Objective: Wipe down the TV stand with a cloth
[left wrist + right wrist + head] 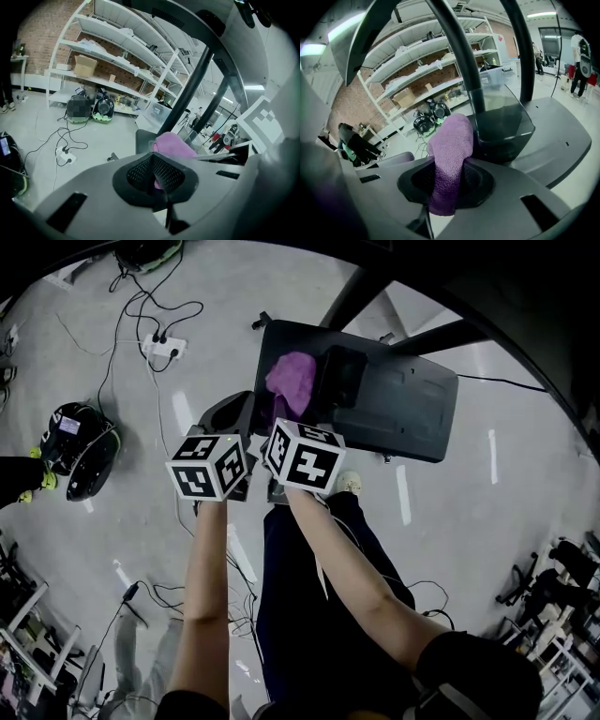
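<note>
The TV stand's dark grey base plate (403, 409) lies on the pale floor, with two black posts (356, 292) rising from its far side. A purple cloth (292, 379) rests bunched on the plate's left end. My right gripper (445, 187) is shut on the cloth (449, 159), which hangs out between its jaws over the base plate (553, 136). My left gripper (234, 418) hovers just left of the right one, at the plate's near left corner. Its jaws stand shut in the left gripper view (157, 177), with the cloth (174, 144) just beyond them.
A white power strip (161, 348) with trailing cables lies on the floor to the far left. A black bag (80, 451) sits at the left. White shelving (117, 61) lines a brick wall. A person (581, 56) stands far off on the right.
</note>
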Demonstrator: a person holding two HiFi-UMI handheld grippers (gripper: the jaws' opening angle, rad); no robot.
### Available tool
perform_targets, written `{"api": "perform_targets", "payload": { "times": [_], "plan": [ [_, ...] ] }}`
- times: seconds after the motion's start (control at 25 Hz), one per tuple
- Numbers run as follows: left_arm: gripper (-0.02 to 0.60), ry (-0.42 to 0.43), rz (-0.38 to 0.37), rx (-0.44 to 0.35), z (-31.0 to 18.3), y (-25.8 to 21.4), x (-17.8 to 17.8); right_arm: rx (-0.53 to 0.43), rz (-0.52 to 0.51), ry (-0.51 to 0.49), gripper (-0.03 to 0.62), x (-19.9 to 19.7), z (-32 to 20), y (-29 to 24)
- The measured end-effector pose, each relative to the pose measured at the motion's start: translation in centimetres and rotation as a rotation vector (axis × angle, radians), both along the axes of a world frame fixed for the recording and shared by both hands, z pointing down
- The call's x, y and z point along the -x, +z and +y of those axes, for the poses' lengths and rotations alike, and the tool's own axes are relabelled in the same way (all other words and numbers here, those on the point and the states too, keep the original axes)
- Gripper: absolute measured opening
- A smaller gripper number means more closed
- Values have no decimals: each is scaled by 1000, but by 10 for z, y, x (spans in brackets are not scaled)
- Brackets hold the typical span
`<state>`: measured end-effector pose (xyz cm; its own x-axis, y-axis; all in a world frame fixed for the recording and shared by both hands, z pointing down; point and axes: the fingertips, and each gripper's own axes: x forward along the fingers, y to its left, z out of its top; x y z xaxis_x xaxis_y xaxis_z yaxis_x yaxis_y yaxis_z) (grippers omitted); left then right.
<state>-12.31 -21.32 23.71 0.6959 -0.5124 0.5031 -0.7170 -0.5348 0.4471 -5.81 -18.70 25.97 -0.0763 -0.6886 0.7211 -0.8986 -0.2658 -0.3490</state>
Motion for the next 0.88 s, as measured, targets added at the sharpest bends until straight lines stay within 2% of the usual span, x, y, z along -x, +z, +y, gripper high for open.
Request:
{"api": "perform_targets", "payload": {
  "times": [0.2,0.44,0.68,0.8,0.88],
  "plan": [
    [6,0,-8,-27,1,-19,-4,-89,34,-64,89,-3,-2,-39],
    [6,22,13,-62,6,-42,-35,-187,96,-69,89,-48,3,-86],
    [7,70,51,-75,16,-62,-96,-191,118,-66,89,-116,20,-110],
    [7,88,56,-88,15,-76,-121,-174,155,-141,89,-148,23,-115],
    [7,94,58,-93,14,-83,-138,-153,192,-226,89,-167,21,-112]
  ]
}}
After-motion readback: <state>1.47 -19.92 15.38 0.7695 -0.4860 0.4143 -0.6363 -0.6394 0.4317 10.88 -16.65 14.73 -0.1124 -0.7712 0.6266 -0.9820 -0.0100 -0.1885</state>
